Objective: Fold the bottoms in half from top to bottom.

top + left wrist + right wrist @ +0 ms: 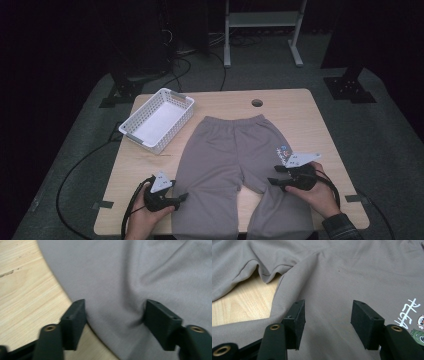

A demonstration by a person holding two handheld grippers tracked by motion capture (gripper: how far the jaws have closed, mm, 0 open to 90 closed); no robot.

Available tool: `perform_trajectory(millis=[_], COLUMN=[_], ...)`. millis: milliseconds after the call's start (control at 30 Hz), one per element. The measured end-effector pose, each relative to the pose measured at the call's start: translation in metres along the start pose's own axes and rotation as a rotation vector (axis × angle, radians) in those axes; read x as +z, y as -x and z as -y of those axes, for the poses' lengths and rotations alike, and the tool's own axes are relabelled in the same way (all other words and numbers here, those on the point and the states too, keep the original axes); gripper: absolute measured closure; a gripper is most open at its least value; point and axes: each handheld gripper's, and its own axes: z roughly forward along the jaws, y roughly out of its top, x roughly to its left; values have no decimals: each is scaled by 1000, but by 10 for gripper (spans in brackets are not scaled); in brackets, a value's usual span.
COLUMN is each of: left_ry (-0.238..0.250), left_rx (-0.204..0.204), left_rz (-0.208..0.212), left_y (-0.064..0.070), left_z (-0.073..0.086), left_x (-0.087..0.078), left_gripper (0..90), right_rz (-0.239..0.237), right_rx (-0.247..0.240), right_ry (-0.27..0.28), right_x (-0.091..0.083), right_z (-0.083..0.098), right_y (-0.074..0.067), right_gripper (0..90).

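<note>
Grey knit trousers [235, 165] lie flat on the pale wooden tabletop [310, 120], their long axis running from the far edge toward the person; the waistband points away, near a round hole [257, 103] in the board, and the two legs reach the near edge, parted by a narrow wedge of bare wood at the crotch; a small coloured print with white lettering [409, 315] sits on the leg at the person's right. The left tool [181, 197], held in the left hand [150, 215], rests at the outer edge of the left leg; in the left gripper view its jaws stand wide apart, one over bare wood just beside the hem line and the other on the cloth, with fabric [140, 285] between them but not pinched. The right tool [273, 179], in the right hand [315, 192], lies on the right leg near the inner seam; in the right gripper view its jaws are likewise spread, flat cloth between them, nothing clamped, and the print just to one side. A white slotted basket [184, 116] stands on the far left corner of the tabletop, well apart from the trousers, set at a slant; a black cable [75, 170] trails off the left edge to the floor.
</note>
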Motion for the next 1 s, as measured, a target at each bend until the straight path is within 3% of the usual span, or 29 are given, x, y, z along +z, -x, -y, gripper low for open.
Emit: perform_trajectory(millis=[133, 233, 367, 567, 700, 800, 900, 1000], left_ry=[19, 24, 29, 132, 176, 189, 187, 141], left_rx=[-4, -42, -71, -23, 0, 26, 67, 99], left_rz=[10, 38, 61, 88, 137, 168, 221, 248], left_y=[1, -1, -4, 2, 13, 22, 41, 56], left_z=[-1, -3, -10, -40, -61, -72, -89, -98], left_x=[1, 3, 2, -5, 0, 7, 25, 46], left_gripper=[639, 852, 871, 858, 860, 862, 863, 863], right_rz=[1, 5, 9, 5, -1, 8, 15, 36], right_rx=[-4, -3, 4, 7, 18, 18, 24, 33], right_ry=[-10, -9, -1, -2, 13, 16, 22, 27], right_x=[2, 2, 1, 2, 1, 0, -2, -5], right_z=[0, 0, -1, -5, -9, -10, -11, -13], right_y=[-1, -1, -1, -1, 0, 0, 1, 3], right_gripper=[441, 442, 443, 458, 470, 470, 470, 478])
